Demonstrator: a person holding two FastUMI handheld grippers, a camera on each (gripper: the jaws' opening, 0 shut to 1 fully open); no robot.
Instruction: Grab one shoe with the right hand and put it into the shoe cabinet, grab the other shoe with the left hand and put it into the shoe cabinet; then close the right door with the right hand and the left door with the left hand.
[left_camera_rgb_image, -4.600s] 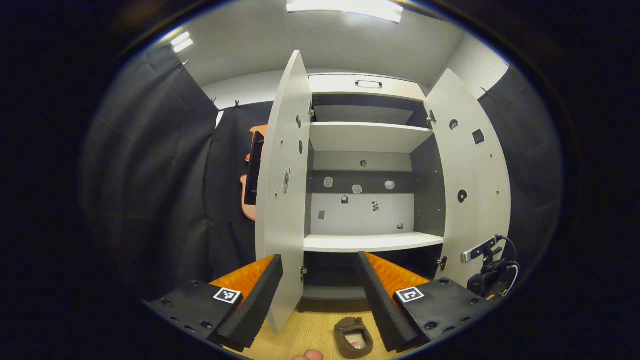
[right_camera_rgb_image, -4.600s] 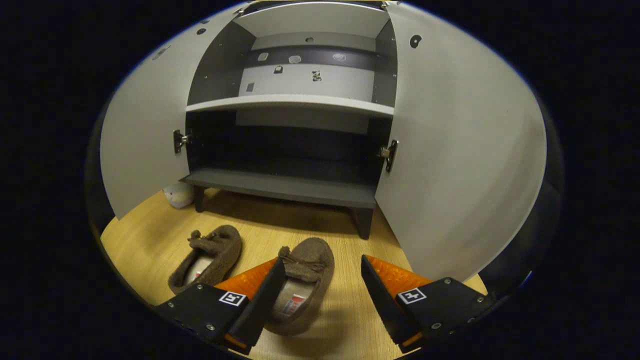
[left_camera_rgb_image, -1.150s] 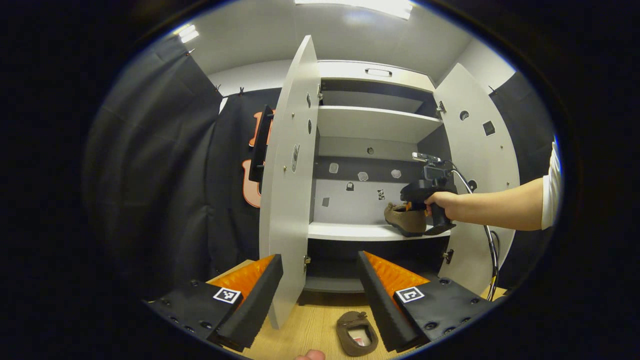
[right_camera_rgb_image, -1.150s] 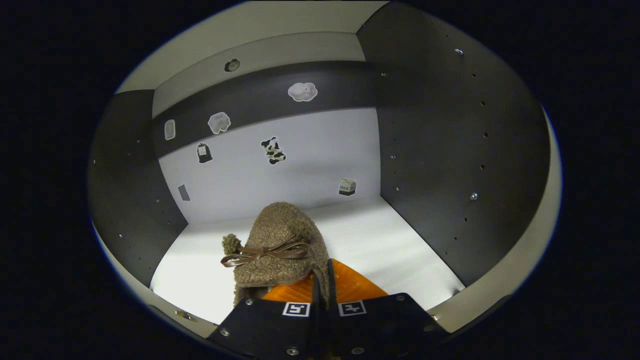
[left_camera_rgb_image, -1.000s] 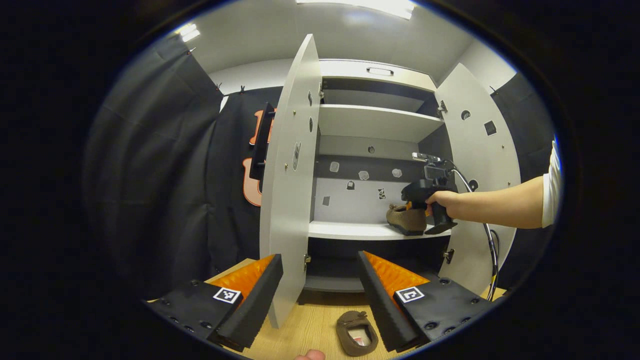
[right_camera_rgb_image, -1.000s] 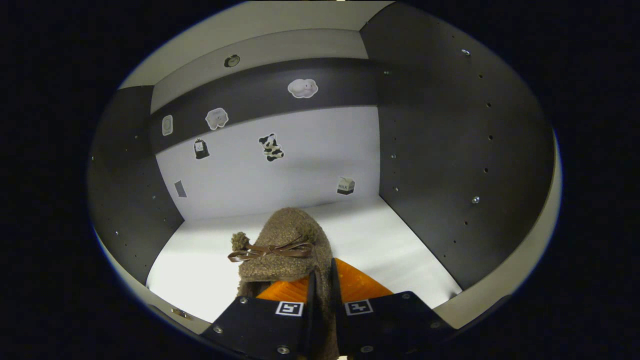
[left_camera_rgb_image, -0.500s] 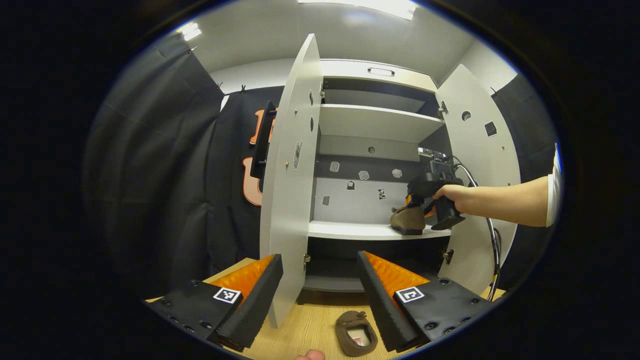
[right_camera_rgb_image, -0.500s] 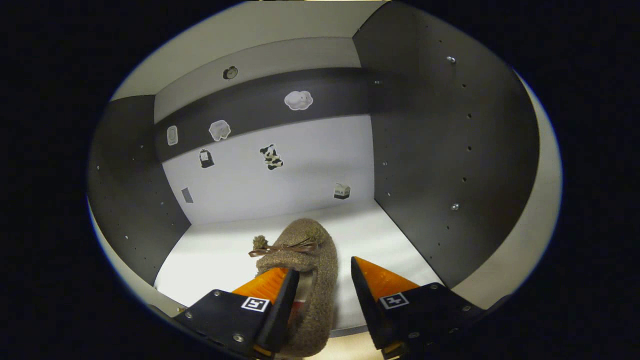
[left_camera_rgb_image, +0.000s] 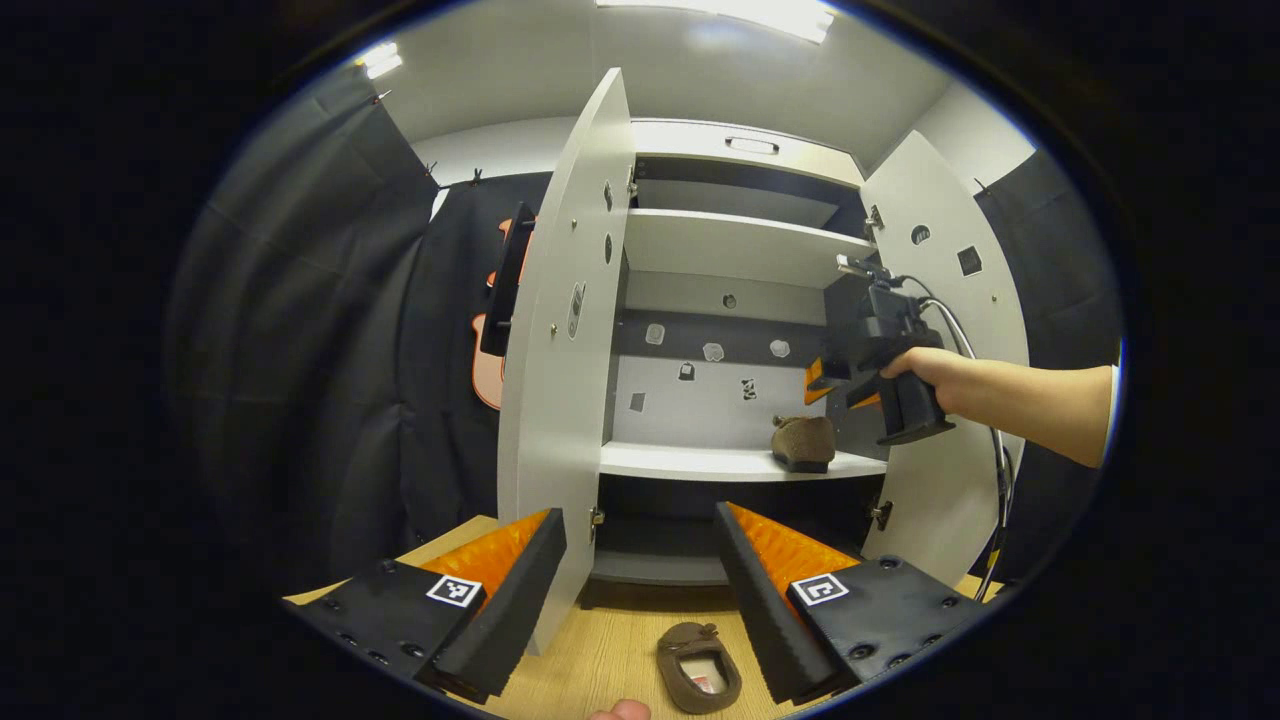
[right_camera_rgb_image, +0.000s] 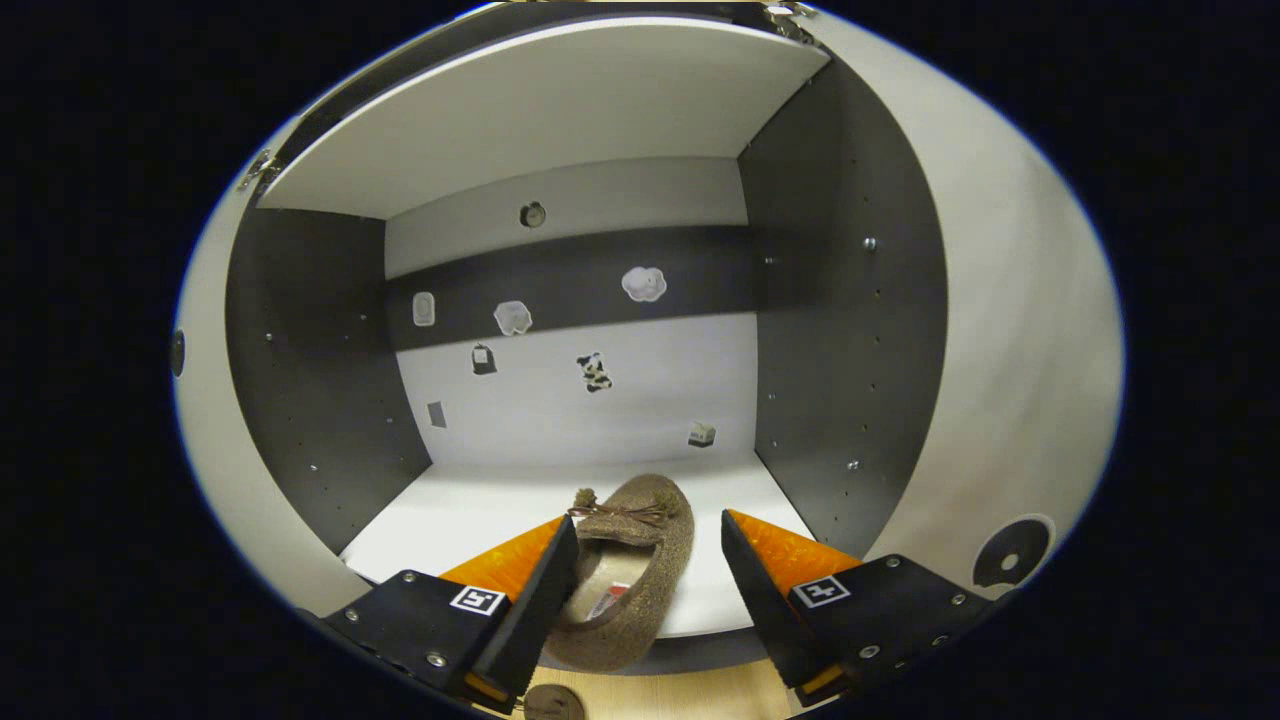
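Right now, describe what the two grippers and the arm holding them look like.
Each gripper, left and right, has two wedge-shaped fingers on black bolted plates, each plate carrying a square black-and-white marker. In the left gripper view the right gripper shows as a black pistol-grip body with a small camera module on top and a trailing cable. The person's forearm is bare, with a white short sleeve.

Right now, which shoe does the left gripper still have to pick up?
Start at the open cabinet and look down to the wooden floor before it. The shoe on the floor lies there alone; its twin, the shoe on the shelf, is already put away.
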